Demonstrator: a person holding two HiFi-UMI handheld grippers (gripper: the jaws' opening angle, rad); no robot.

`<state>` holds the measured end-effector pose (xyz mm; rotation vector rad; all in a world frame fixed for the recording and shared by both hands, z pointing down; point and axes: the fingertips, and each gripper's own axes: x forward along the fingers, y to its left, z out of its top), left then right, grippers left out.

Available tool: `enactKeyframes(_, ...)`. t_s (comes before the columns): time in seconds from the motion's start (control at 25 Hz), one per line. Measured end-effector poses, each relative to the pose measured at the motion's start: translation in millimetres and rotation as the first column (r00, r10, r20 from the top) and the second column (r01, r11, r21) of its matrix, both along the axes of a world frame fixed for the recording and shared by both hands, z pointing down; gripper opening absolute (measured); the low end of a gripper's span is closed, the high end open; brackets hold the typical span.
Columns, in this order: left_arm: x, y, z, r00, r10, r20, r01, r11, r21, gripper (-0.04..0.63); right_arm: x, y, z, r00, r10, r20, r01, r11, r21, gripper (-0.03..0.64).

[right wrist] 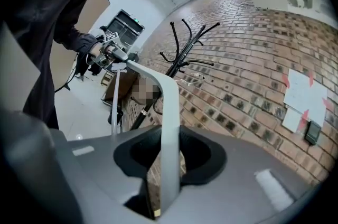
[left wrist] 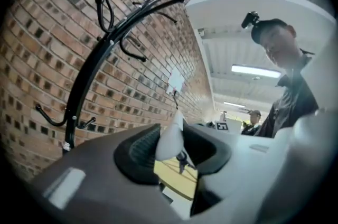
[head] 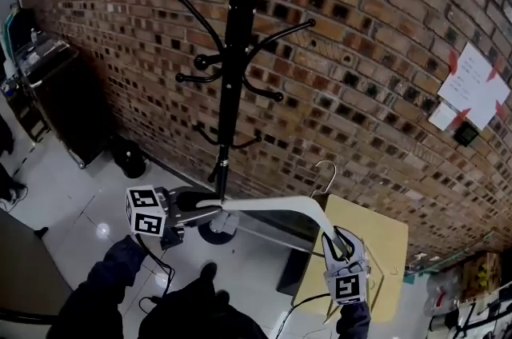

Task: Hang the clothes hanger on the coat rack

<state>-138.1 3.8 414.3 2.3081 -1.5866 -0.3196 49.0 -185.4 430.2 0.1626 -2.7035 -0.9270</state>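
Note:
A black coat rack (head: pixel 236 49) with curved hook arms stands against the brick wall, directly ahead of me. I hold a white clothes hanger (head: pixel 264 205) roughly level below its arms, its metal hook (head: pixel 326 173) pointing up. My left gripper (head: pixel 200 207) is shut on the hanger's left end. My right gripper (head: pixel 334 240) is shut on the right arm. In the left gripper view the hanger (left wrist: pixel 170 138) sits between the pads, with the rack (left wrist: pixel 87 75) to the left. In the right gripper view the hanger arm (right wrist: pixel 170 128) runs up from the jaws towards the rack (right wrist: pixel 177 62).
A yellow wooden table (head: pixel 384 249) stands at the lower right, under the hanger's right end. Paper notes (head: pixel 472 85) are stuck on the wall. A dark cabinet (head: pixel 68 101) and a black round object (head: pixel 130 161) stand at the left. The rack's base (head: pixel 214 232) rests on the shiny floor.

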Motion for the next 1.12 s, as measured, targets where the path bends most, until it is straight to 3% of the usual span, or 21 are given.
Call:
enactKeyframes(0.24, -18.7, 50.9, -7.7, 0.991, -0.132, 0.015, 0.132, 0.991, 0.013, 0.138, -48.0, 25.0, -4.4, 0.992, -0.122, 0.02, 0.122, 0.992, -0.016, 0.11)
enactKeyframes(0.44, -40.5, 83.4, -20.4, 0.981, -0.195, 0.01, 0.195, 0.98, 0.046, 0.138, -80.9, 49.2, -23.6, 0.983, -0.184, 0.016, 0.183, 0.983, 0.03, 0.11)
enactKeyframes(0.72, -58.9, 103.3, -32.8, 0.978, -0.205, 0.039, 0.201, 0.975, 0.093, 0.138, -106.1, 64.6, -42.2, 0.979, -0.2, 0.027, 0.197, 0.977, 0.078, 0.11)
enactKeyframes(1.12, -72.6, 94.1, -43.8, 0.984, -0.16, 0.083, 0.151, 0.983, 0.108, 0.135, -113.9, 59.5, -37.8, 0.988, -0.146, 0.053, 0.144, 0.989, 0.027, 0.11)
